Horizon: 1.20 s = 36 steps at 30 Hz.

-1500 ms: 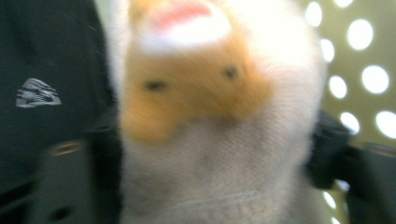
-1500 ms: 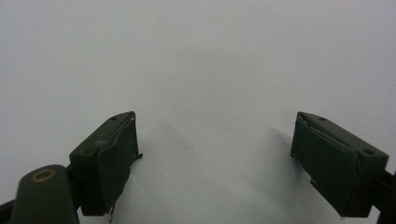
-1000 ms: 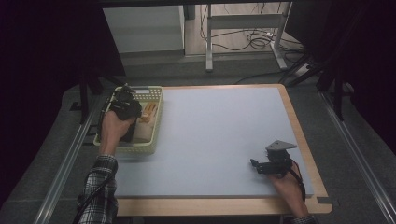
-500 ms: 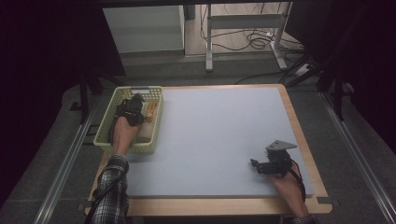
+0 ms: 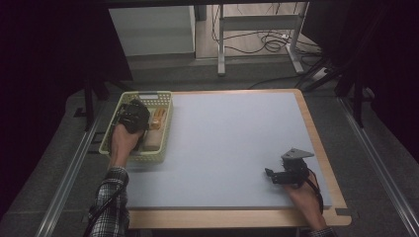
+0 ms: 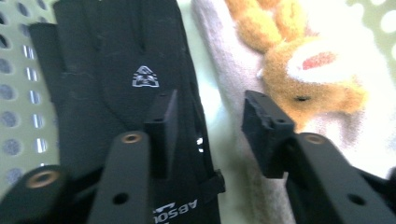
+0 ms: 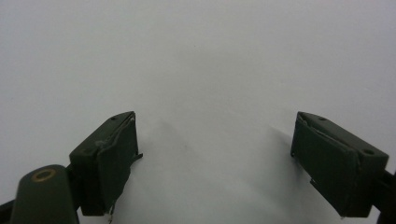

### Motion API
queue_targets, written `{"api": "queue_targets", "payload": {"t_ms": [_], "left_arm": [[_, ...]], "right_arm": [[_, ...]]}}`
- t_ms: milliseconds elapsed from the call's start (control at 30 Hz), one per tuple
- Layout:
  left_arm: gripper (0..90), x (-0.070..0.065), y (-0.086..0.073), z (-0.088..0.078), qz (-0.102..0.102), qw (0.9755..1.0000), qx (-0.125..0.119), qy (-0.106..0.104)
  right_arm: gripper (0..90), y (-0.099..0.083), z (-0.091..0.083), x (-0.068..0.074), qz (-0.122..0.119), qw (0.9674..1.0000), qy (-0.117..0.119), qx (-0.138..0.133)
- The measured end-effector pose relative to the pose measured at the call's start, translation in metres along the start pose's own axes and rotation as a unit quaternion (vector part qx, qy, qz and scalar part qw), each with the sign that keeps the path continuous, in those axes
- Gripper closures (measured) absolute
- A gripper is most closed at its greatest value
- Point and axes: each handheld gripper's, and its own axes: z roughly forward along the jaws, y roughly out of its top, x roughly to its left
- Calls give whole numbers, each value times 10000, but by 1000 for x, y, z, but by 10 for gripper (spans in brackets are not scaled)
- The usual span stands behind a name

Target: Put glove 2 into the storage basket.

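Lying flat, black glove (image 6: 121, 84) bears white logo.

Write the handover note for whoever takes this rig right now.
Left gripper: open, down inside the pale yellow perforated plastic basket, jaws over the edge of the black fabric glove, gripping nothing.
Right gripper: open, low over the bare grey table mat.
Orange plush toy lies beside the glove in the basket.
Done: nothing lifted out.
Left: probably grasp the glove.
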Motion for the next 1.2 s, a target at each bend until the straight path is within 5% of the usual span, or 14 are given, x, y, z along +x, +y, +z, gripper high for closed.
{"api": "queue_targets", "payload": {"t_ms": [833,1200], "left_arm": [[204,18,-21,-31,-132,9974,-648,-278],[91,14,-31,-44,70,9944,-916,-530]], "right_arm": [[144,0,0,0,-11,10000,-9,-2],[144,0,0,0,-13,10000,-14,-3]]}}
